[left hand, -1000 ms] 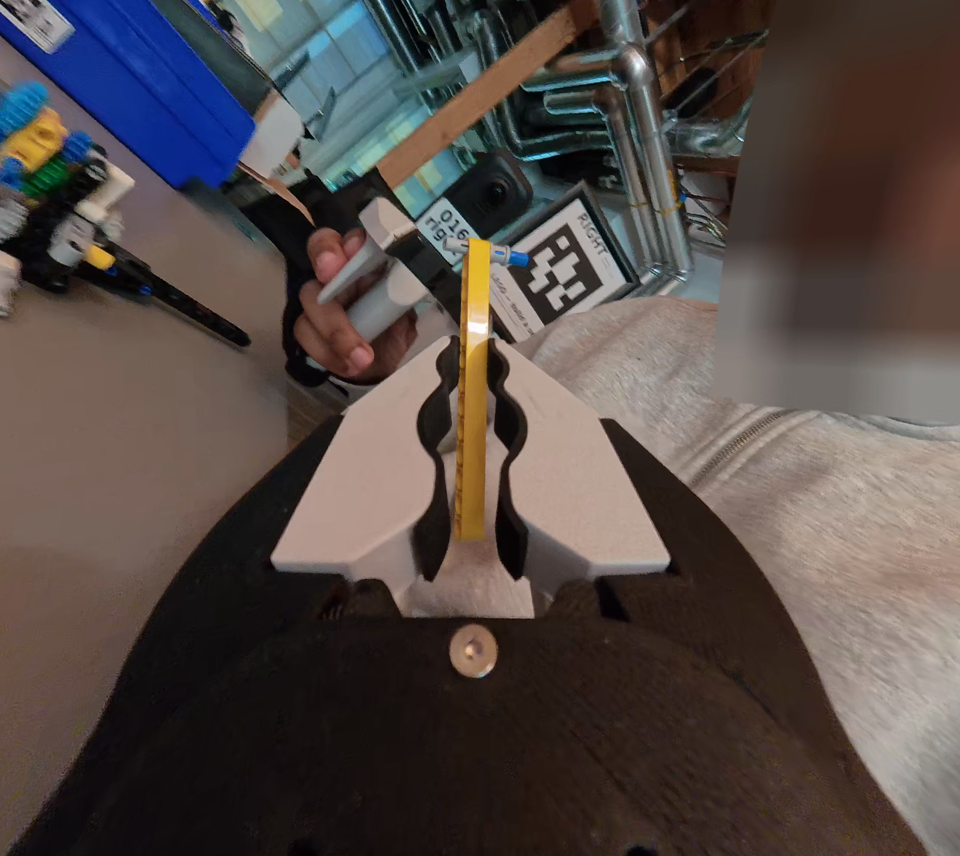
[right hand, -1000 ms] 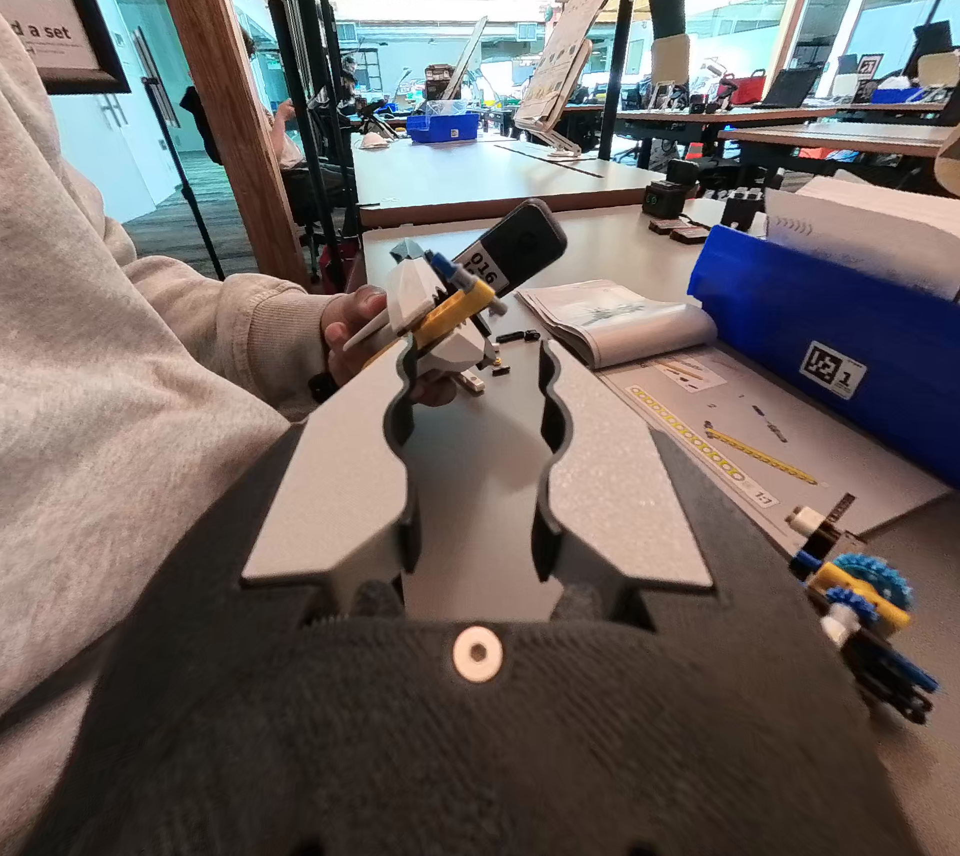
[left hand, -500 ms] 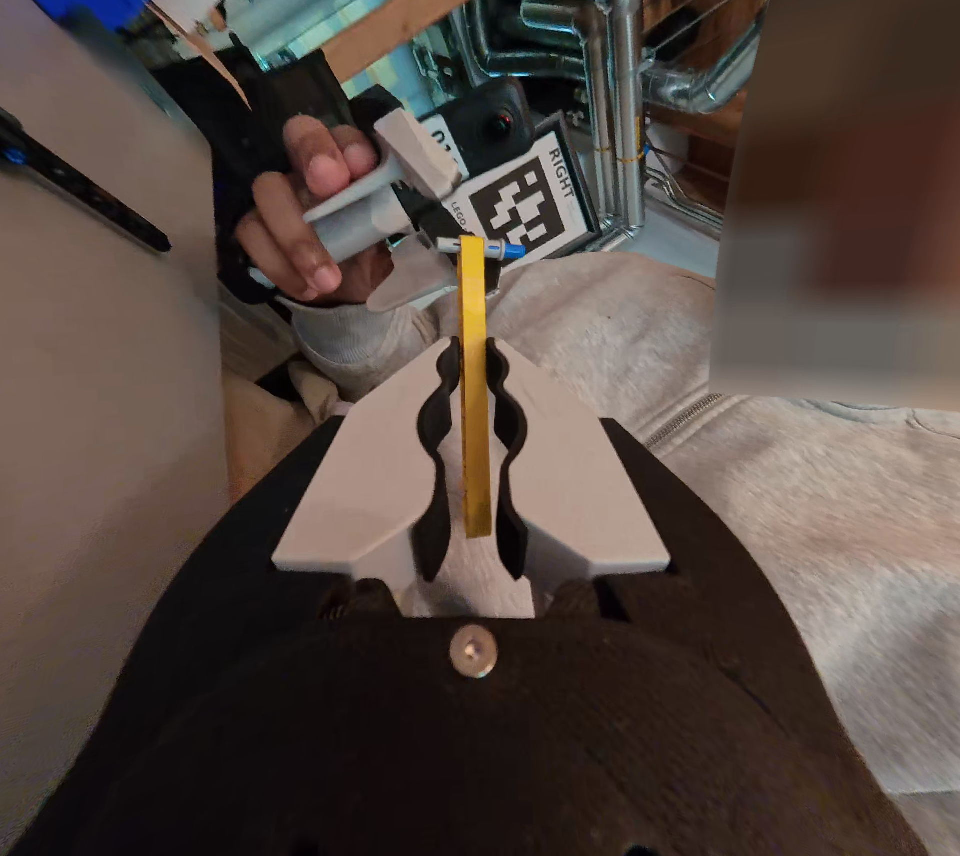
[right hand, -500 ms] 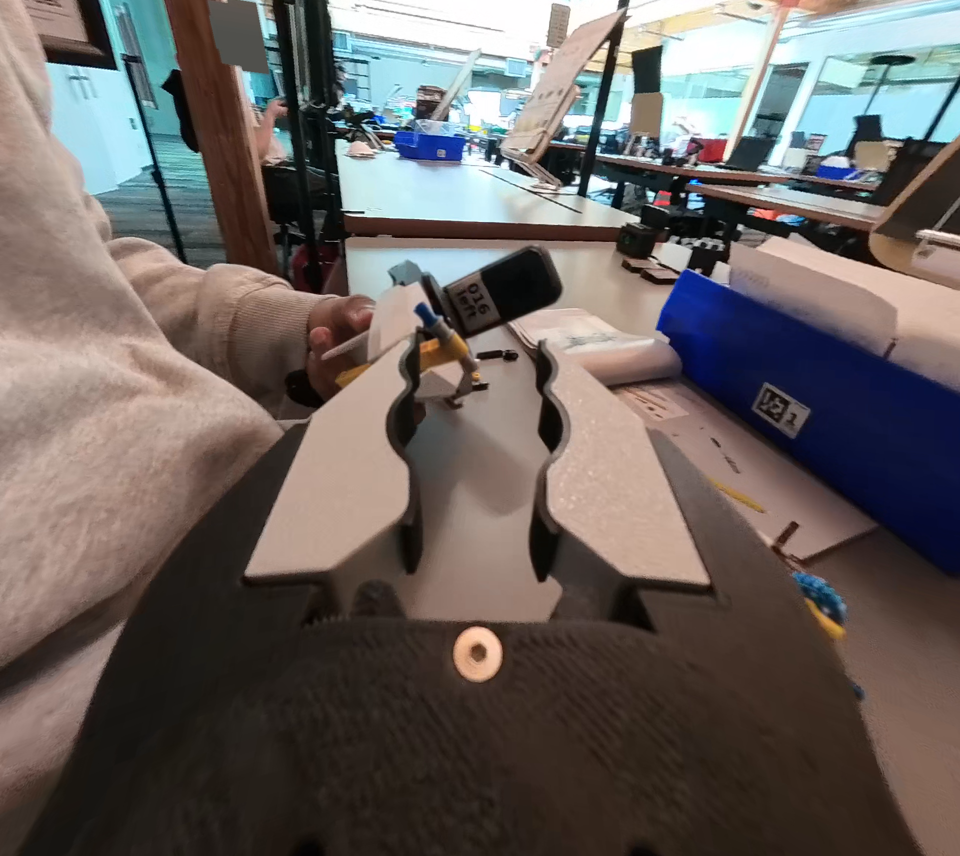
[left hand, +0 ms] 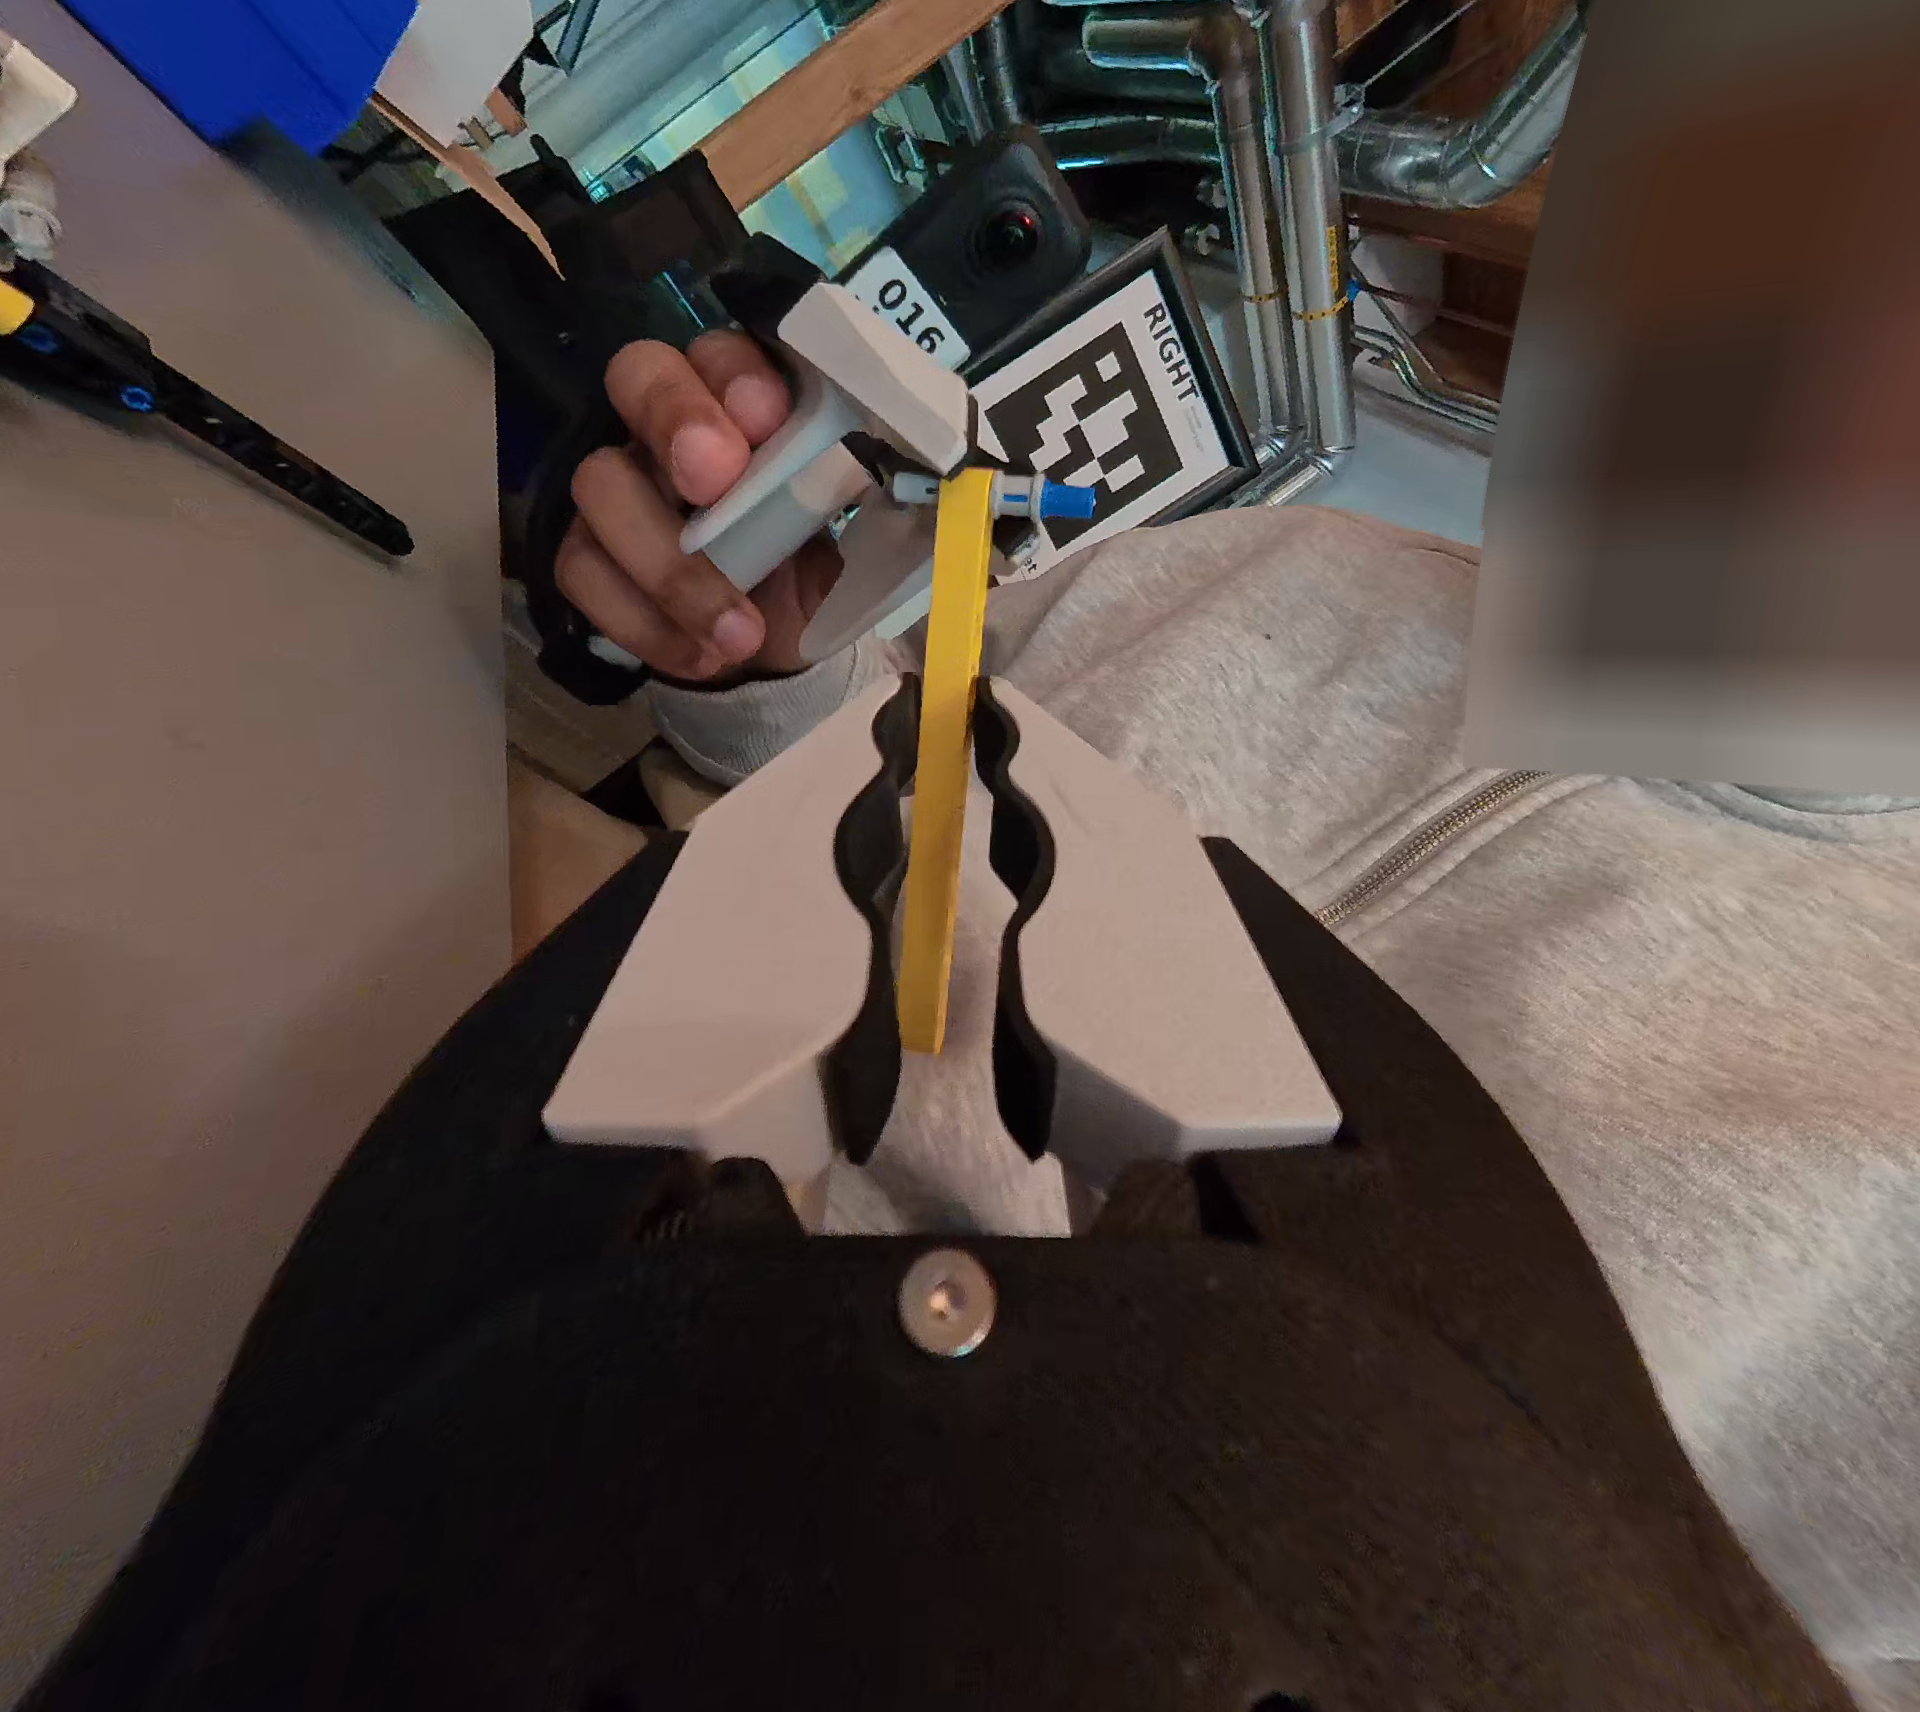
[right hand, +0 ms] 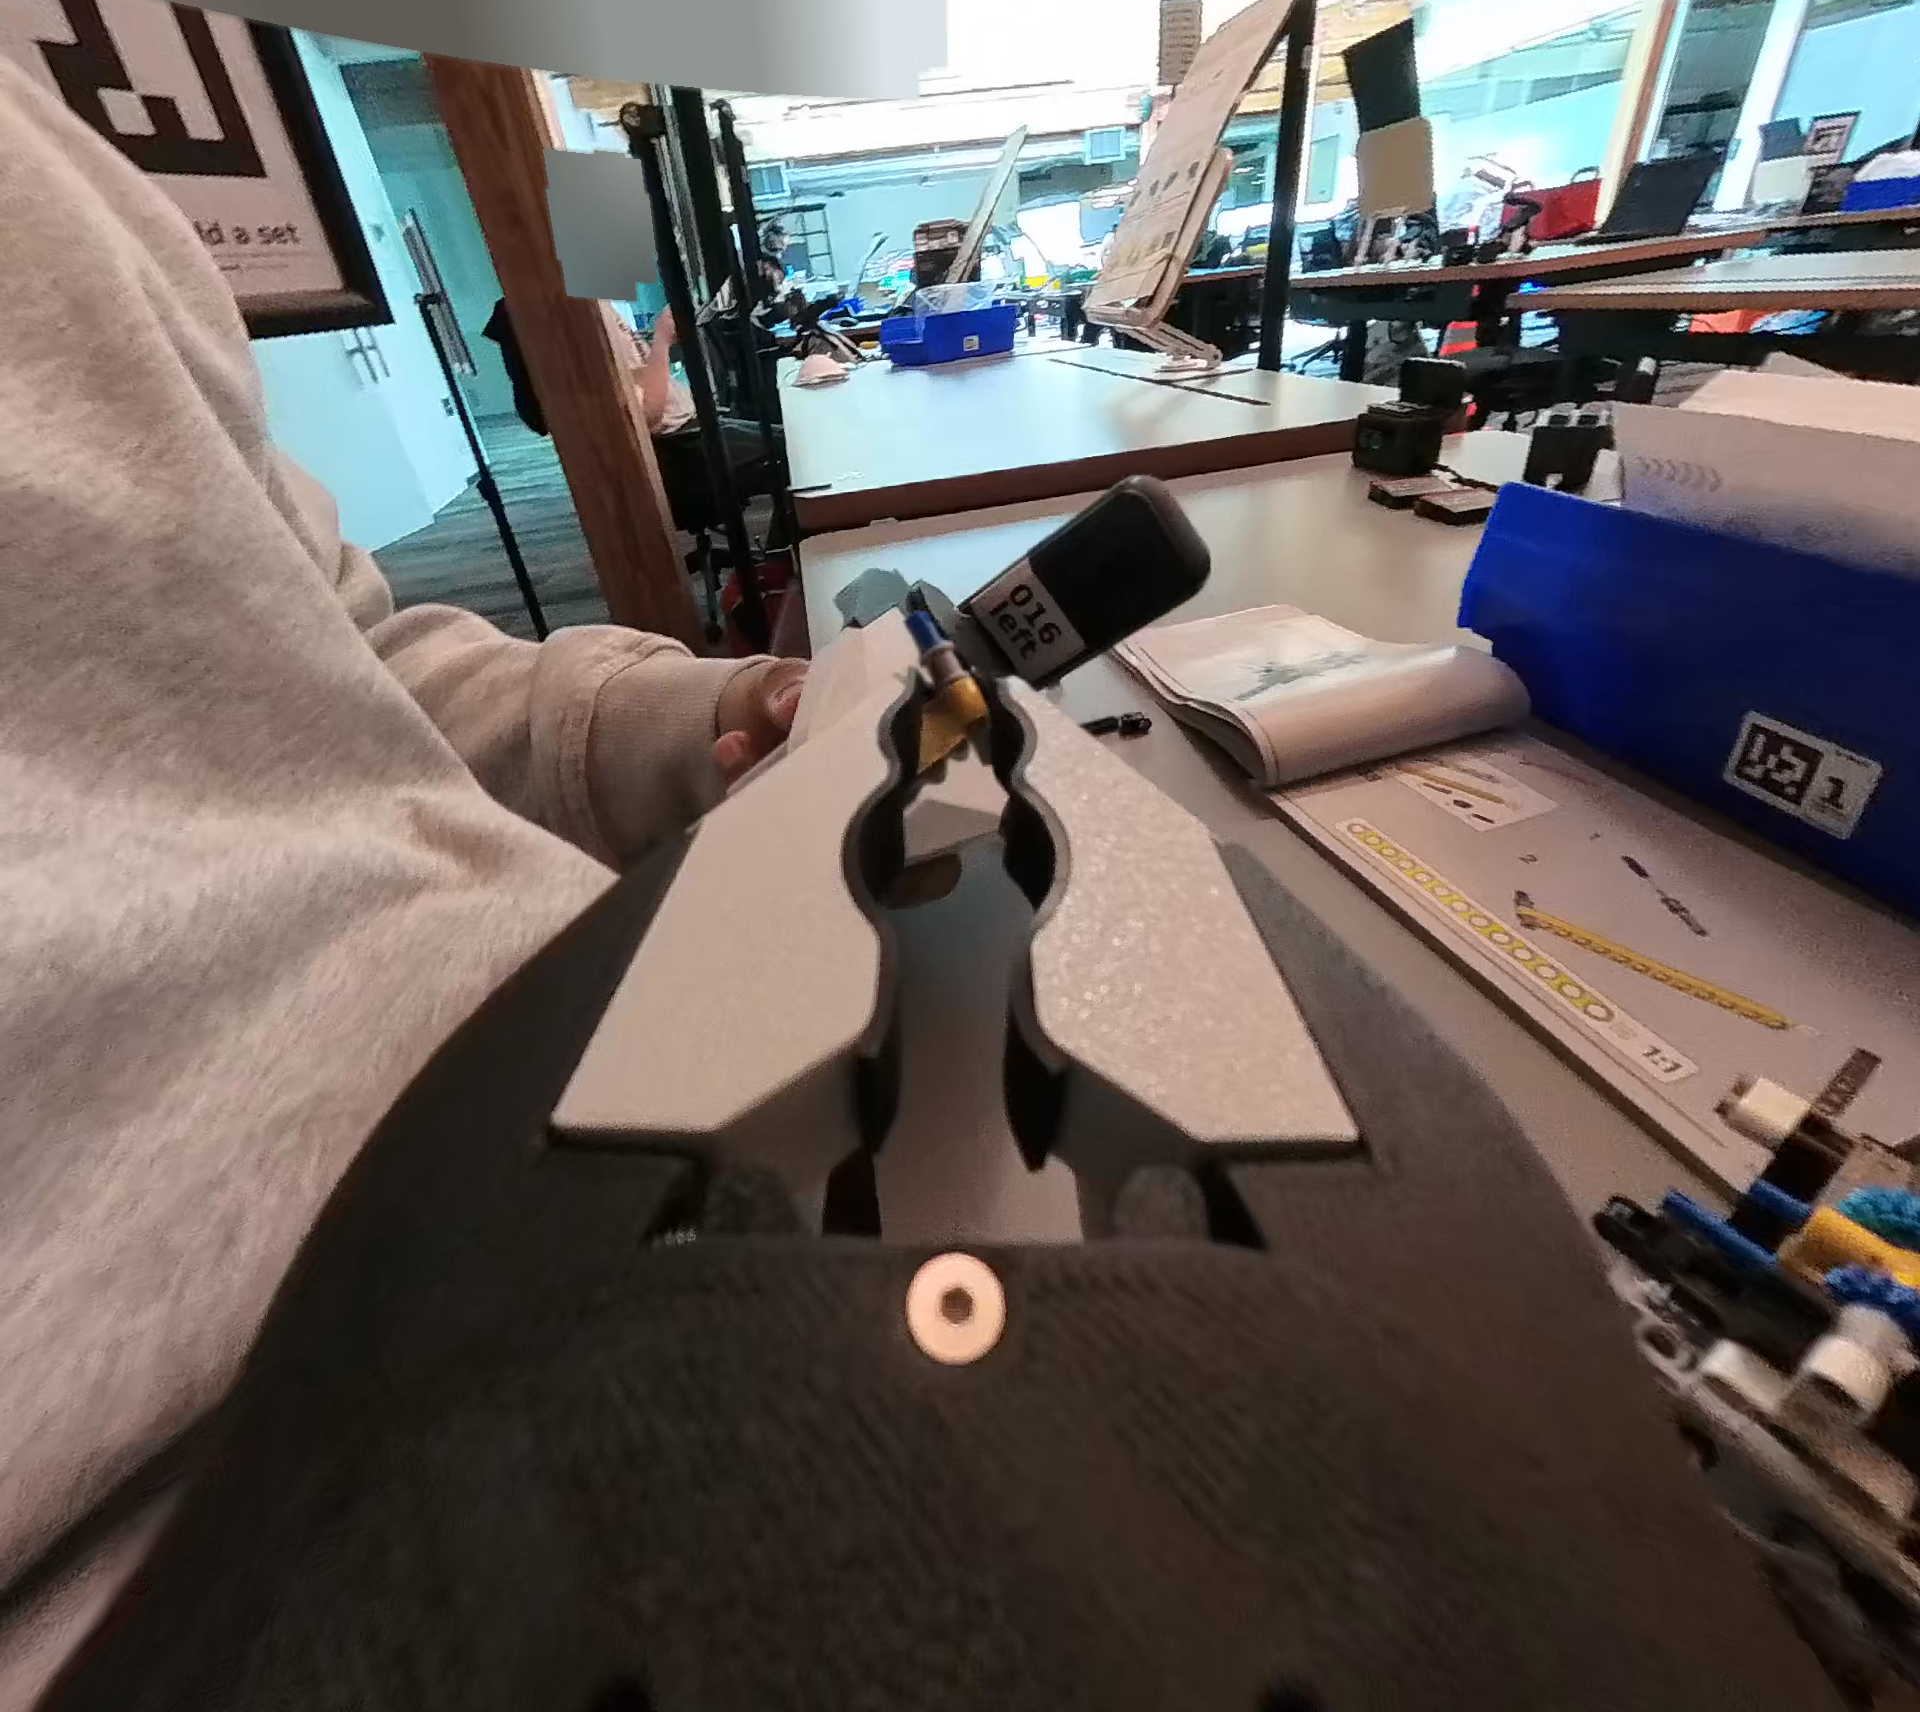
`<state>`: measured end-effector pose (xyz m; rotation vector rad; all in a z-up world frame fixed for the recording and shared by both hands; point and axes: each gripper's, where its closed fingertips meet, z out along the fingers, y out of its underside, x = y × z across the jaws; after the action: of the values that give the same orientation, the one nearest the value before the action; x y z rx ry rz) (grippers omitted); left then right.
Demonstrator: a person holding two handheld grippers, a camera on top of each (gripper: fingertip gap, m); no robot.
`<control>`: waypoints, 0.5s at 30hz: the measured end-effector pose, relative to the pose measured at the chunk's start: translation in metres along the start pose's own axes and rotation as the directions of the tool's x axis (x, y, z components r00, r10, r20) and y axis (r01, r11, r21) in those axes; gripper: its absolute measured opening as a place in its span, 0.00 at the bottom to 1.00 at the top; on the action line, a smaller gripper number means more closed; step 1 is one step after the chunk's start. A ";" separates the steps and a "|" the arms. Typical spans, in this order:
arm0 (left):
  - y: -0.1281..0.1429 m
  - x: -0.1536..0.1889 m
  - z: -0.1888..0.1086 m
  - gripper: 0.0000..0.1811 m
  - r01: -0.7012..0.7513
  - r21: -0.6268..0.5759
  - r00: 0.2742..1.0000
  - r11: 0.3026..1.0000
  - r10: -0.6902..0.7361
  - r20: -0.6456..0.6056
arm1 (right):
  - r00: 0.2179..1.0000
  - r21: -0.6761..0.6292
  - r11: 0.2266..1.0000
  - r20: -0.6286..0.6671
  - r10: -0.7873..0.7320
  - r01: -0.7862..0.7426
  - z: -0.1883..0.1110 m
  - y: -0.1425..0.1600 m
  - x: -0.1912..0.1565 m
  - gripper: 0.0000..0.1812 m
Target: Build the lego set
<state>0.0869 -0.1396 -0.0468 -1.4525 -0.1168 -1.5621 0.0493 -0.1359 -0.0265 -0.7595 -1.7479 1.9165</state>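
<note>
The left gripper (left hand: 943, 706) is pinched on a yellow beam (left hand: 945, 758), which stands edge-on at the frame's centre and runs up past the fingertips. Near the beam's top end a white-and-blue pin (left hand: 1023, 496) passes through it crosswise.

The right gripper (right hand: 948, 717) has its tips closed in around that same beam end (right hand: 951, 717) and pin (right hand: 928, 636); a narrow gap shows between the fingers lower down, and whether the tips actually press the part cannot be told. In the left view, the right gripper's grey fingers (left hand: 883, 384) meet the beam's top from the upper left, with a hand (left hand: 675, 519) on the trigger.

Writing is plentiful: a sticker on each gripper's camera body (right hand: 1091, 582), a framed black-and-white marker card (left hand: 1101, 415) against the grey sweatshirt (left hand: 1558, 935), and a small marker tag on the blue bin (right hand: 1683, 696) at right. An open instruction booklet (right hand: 1320, 686) and a printed sheet (right hand: 1507, 914) with drawings of a yellow beam lie on the table (right hand: 1299, 519) at centre right.

The partly built model (right hand: 1787, 1267) is cut off at the lower right corner and blurred; in the left view only a black beam (left hand: 239, 457) and bits of it show at the left edge. Blurred patches cover the upper right of the left view and the upper left of the right view.
</note>
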 end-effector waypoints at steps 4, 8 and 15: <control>0.001 -0.001 0.001 0.03 -0.003 -0.003 1.000 1.000 0.003 0.005 | 0.999 0.002 1.000 -0.049 -0.005 0.005 0.005 0.001 0.003 0.06; -0.002 -0.001 -0.002 0.02 0.006 0.013 1.000 1.000 -0.006 0.000 | 0.998 -0.013 1.000 -0.054 -0.014 0.013 0.003 0.004 0.006 0.07; -0.003 -0.006 -0.003 0.02 0.019 0.016 1.000 1.000 -0.019 0.018 | 0.999 -0.033 0.999 -0.052 -0.016 0.014 0.001 0.008 0.009 0.07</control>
<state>0.0818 -0.1369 -0.0508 -1.4575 -0.1532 -1.5603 0.0424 -0.1312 -0.0353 -0.7991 -1.7527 1.8461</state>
